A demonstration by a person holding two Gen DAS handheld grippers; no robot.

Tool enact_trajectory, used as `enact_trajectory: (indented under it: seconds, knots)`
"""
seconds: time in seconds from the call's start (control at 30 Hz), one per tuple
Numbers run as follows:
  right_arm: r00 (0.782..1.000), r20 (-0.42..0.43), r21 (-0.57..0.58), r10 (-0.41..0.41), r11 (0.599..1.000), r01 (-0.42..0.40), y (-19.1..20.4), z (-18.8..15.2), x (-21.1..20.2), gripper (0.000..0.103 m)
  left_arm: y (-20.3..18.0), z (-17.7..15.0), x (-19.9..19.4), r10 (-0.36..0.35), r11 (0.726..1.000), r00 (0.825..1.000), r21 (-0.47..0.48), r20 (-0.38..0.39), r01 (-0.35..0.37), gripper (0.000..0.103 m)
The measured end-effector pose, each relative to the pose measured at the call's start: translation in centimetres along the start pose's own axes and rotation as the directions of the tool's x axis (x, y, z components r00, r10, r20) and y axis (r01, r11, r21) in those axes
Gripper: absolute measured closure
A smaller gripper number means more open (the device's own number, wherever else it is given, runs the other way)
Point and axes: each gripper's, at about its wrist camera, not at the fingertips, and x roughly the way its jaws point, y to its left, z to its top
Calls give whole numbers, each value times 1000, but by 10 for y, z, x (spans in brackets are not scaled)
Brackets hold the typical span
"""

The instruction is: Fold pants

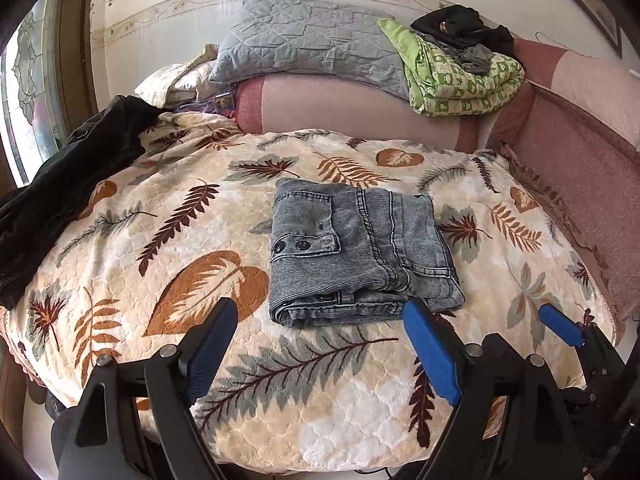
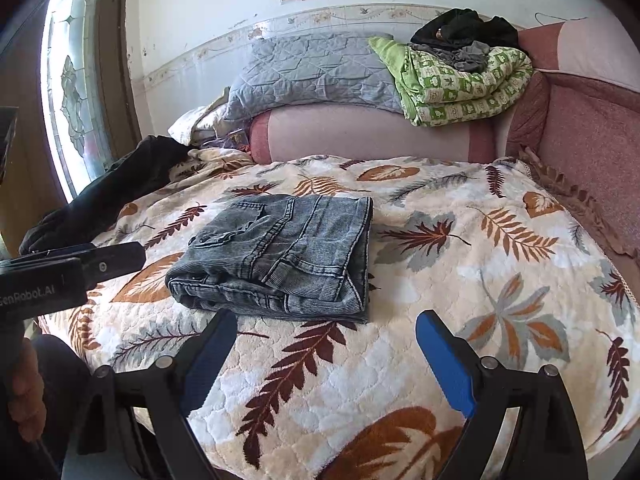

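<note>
Left wrist view: pants point(image 1: 360, 252) look fully folded on my bed point(image 1: 280, 400); left gripper point(image 1: 320, 316) and right gripper point(image 2: 326, 328) both gape empty, so I'd only retreat.

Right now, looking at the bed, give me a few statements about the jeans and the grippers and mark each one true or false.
1. The jeans lie folded on the leaf-print blanket. True.
2. The left gripper is clamped on the jeans. False: it is open and holds nothing.
3. The right gripper is open and empty. True.
4. A green quilt covers the jeans. False: it sits on the cushion behind.
</note>
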Motion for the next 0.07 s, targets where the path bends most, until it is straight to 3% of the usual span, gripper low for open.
enact_trajectory:
  seconds: [0.07]
  knots:
    - [1000,-2,-5,-1,1000,1,1,0,2,10,0,2,1,7,1000,1000,3,6,-7,15]
